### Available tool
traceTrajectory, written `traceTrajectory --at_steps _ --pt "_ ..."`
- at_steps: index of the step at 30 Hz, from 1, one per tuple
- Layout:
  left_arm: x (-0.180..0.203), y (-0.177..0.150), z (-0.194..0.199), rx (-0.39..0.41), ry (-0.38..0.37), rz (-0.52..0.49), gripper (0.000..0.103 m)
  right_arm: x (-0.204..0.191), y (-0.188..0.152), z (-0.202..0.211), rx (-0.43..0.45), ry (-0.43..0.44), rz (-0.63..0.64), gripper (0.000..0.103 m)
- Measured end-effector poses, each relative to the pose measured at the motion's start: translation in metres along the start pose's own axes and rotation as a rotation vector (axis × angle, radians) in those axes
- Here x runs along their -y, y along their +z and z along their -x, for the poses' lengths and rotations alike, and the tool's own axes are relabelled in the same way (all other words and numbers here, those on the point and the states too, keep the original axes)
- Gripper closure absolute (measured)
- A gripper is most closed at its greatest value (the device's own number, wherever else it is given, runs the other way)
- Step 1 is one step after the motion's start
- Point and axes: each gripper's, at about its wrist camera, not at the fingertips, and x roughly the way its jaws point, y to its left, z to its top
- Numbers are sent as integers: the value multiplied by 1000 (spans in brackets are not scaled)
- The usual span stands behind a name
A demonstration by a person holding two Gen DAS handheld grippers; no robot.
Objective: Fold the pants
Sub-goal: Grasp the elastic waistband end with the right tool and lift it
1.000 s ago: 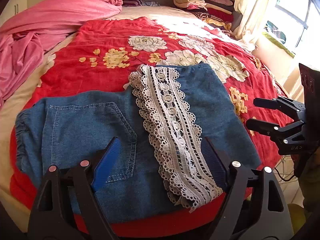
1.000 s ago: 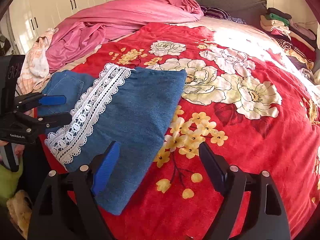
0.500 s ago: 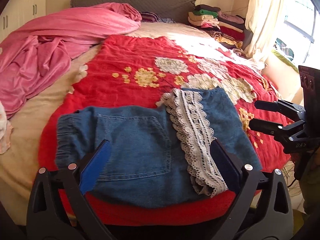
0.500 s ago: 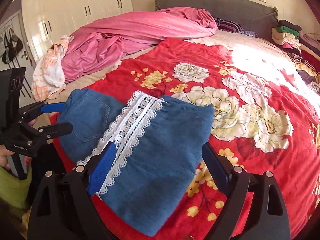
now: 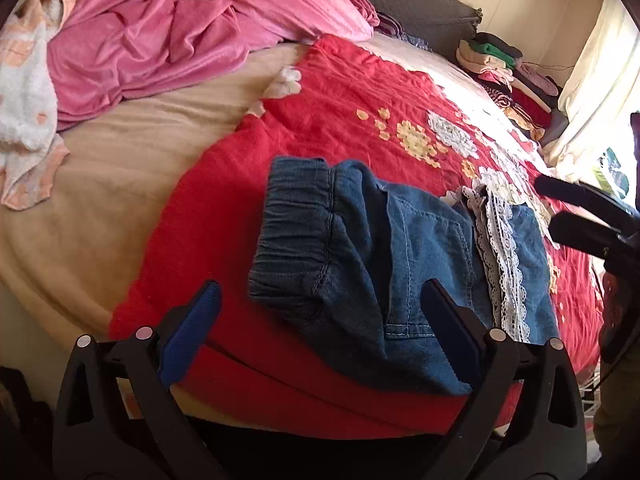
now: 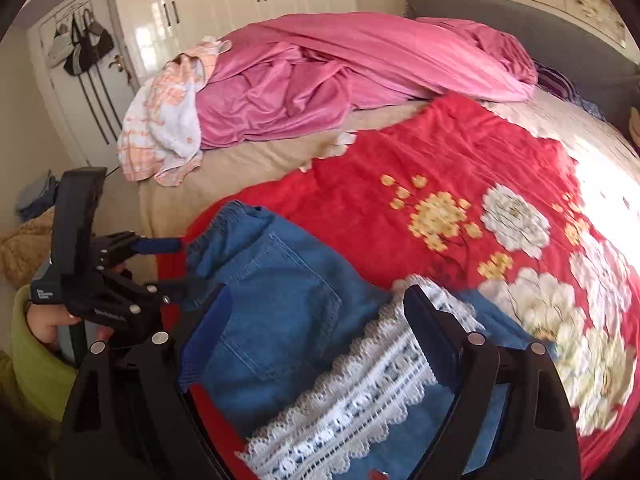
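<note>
Spreading both pairs of fingers wide, we are gripping nothing at this moment; the left gripper (image 5: 320, 320) is hanging at the near edge of the bed with the elastic waistband (image 5: 296, 236) between its open tips, though whether it is touching the cloth we cannot tell; the right gripper (image 6: 316, 320) is likewise gaping over the back pocket (image 6: 280, 312) and the lace trim (image 6: 360, 392), closing on neither.

We are judging the pants (image 5: 400, 264) to be already folded once — the lace hem is lying across the upper layer, near the pocket — so the step in hand is looking like the approach for a further fold; the next move is calling for each gripper to pinch through all layers at the waistband end, since thick stacked denim is apt to slip from a shallow bite.

The denim is looking stiff and mid-blue, the waistband puckered into ridges, the trim white, scalloped and open-worked; the pants are resting on a red floral blanket (image 5: 360, 92) — soft and fuzzy — beside a crumpled pink sheet (image 5: 160, 32) and a beige bedsheet (image 5: 100, 184).
</note>
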Motion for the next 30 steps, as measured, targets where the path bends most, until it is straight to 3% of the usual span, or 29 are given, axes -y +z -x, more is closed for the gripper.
traceTrajectory --at_steps 4,8,15,16,17,19,23,25,30 --pt "-5 -6 -15 -30 -79 32 14 -14 29 -32 -56 55 72 17" --pt "-16 -7 -22 -27 -145 72 33 -27 48 -68 -144 124 124 17" --pt "-17 -8 -22 -21 -168 65 36 -54 64 -126 -261 189 203 17" --pt "-17 -8 -22 -21 -169 65 36 -55 65 -134 -277 188 210 20" --pt "-17 -8 -22 -20 -169 65 36 -55 64 -142 -293 185 212 34" --pt "-18 -8 -23 -22 -166 65 36 -59 61 -154 -326 238 221 54" --pt "-18 -7 -21 -5 -207 68 36 -53 57 -144 -255 254 219 68" --pt "-19 -7 -18 9 -272 77 36 -47 53 -122 -171 296 216 71" --pt "-1 -4 1 70 -334 61 36 -18 39 -61 -23 405 132 73"
